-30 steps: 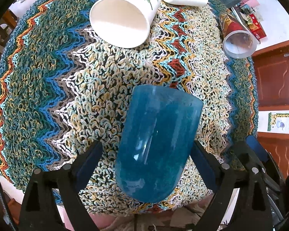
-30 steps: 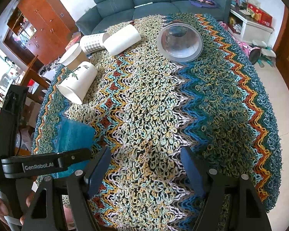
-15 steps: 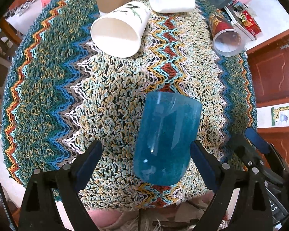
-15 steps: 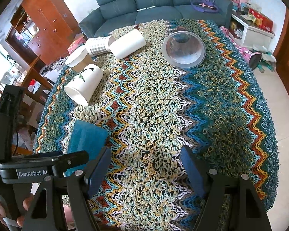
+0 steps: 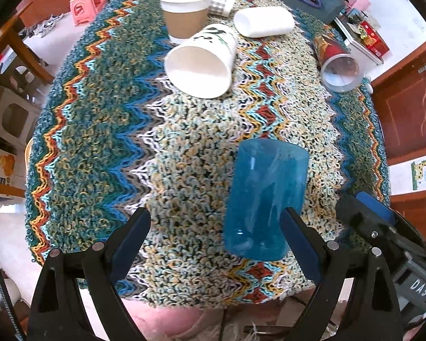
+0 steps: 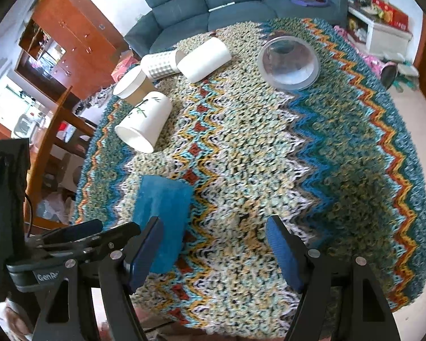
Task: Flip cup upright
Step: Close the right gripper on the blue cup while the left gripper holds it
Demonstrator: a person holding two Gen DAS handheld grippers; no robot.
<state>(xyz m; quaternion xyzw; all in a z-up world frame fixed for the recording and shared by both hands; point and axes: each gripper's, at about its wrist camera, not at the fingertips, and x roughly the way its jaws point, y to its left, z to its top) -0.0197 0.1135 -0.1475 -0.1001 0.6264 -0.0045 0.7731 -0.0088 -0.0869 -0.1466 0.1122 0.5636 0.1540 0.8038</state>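
Observation:
A translucent blue cup (image 5: 265, 199) lies on its side on the knitted zigzag tablecloth (image 5: 105, 130), near the front edge. My left gripper (image 5: 215, 241) is open and empty; the cup lies just ahead between its fingers, close to the right finger (image 5: 298, 247). In the right wrist view the blue cup (image 6: 163, 216) lies at the lower left, partly behind my right gripper's left finger (image 6: 144, 253). My right gripper (image 6: 213, 253) is open and empty above the cloth. The left gripper's body (image 6: 71, 238) shows at its far left.
A white leaf-print cup (image 5: 203, 62) lies on its side further back, beside an upright brown-sleeved cup (image 5: 184, 17), a checked cup (image 6: 162, 64) and a plain white cup (image 5: 265, 22) lying down. A clear-rimmed red cup (image 5: 336, 61) lies at the right. A sofa (image 6: 241, 2) stands behind.
My left gripper has drawn back and risen, so the blue cup looks smaller and sits toward the right finger. The right gripper has also pulled back slightly. The cups have not moved.

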